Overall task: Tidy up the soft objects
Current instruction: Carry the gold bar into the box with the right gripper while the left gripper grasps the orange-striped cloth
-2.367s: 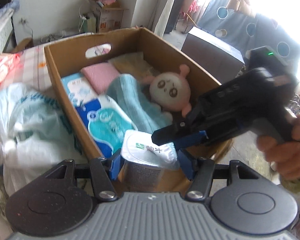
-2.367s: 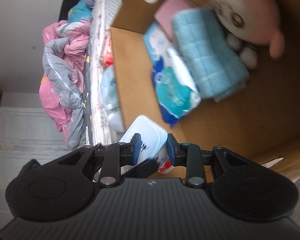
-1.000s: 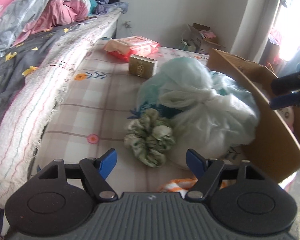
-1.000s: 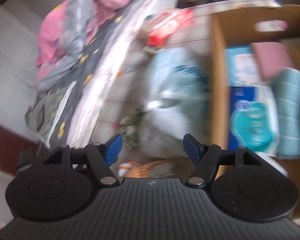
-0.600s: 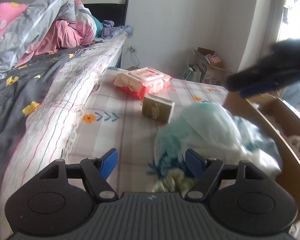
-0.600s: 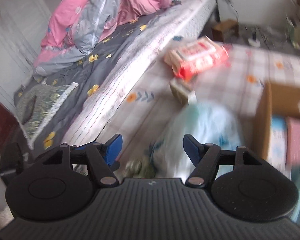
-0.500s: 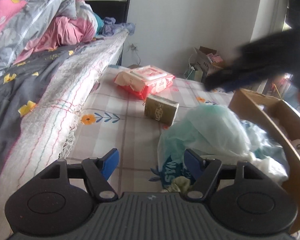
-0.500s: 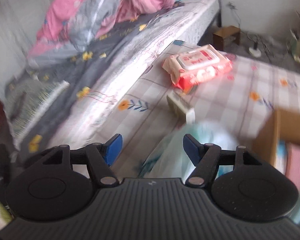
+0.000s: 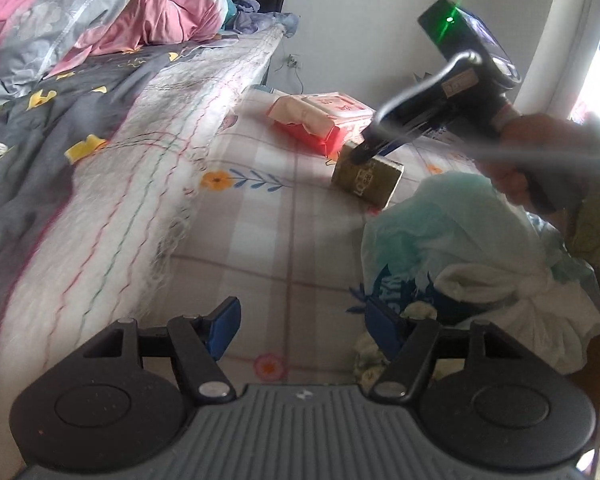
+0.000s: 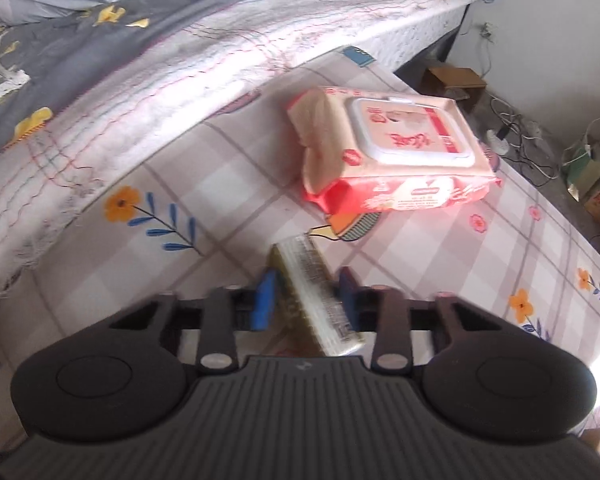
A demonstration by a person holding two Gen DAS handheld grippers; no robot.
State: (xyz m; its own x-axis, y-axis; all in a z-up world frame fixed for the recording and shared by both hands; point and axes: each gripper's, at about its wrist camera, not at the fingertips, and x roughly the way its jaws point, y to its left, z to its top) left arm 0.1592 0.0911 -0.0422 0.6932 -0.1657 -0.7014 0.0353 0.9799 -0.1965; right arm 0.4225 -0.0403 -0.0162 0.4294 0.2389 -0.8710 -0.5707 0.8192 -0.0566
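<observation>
Right tool (image 10: 306,298) astride pack (image 10: 314,292), wipes (image 10: 396,156) beyond

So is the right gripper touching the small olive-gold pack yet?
Cannot tell. The right wrist view shows the right gripper, its jaws just closing, straddling the olive-gold pack, but blur hides any contact; the left wrist view is no clearer.

The left wrist camera looks low across the checked cloth (image 9: 260,216) towards the bed and wall. The right wrist camera tilts steeply down, close over the olive pack (image 10: 312,284). Both share the red wipes pack (image 9: 324,120) and that olive pack.
</observation>
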